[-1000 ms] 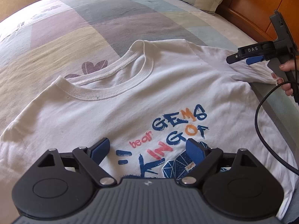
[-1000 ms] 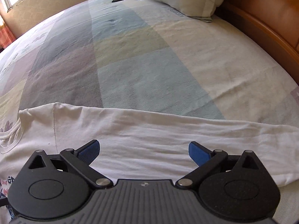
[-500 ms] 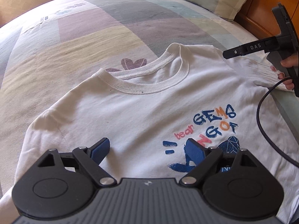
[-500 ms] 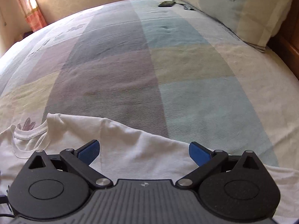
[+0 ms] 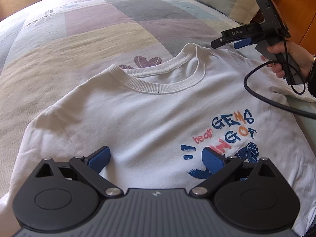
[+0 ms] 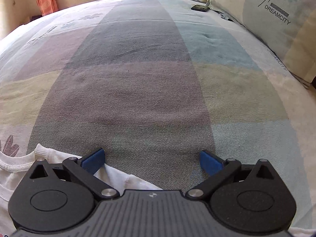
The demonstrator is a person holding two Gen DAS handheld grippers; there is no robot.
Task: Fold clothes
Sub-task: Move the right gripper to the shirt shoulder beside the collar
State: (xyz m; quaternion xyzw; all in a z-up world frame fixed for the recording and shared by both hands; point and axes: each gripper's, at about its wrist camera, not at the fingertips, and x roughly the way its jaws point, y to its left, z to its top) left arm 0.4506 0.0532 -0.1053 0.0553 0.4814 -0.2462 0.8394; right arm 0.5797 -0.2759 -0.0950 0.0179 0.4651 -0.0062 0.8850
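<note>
T-shirt (image 5: pixel 158 118) lies flat on bedspread (image 5: pixel 79 45), print up, right under our left gripper (image 5: pixel 156 156), jaws wide apart, empty. Our right gripper (image 6: pixel 152 159) gapes empty over shirt's far shoulder edge near collar (image 5: pixel 158 81). Beyond: pillow (image 6: pixel 276 25).

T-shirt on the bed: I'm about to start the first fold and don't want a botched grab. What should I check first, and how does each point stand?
1. T-shirt lies flat, print up: ok.
2. Left claw open over the chest: ok.
3. Right claw open by the shoulder edge: ok.
4. Either claw holding fabric: not ok, neither grips any.
5. Cable drapes across the shirt's sleeve side: not ok.
6. Hem lies straight: cannot tell, hidden.
</note>
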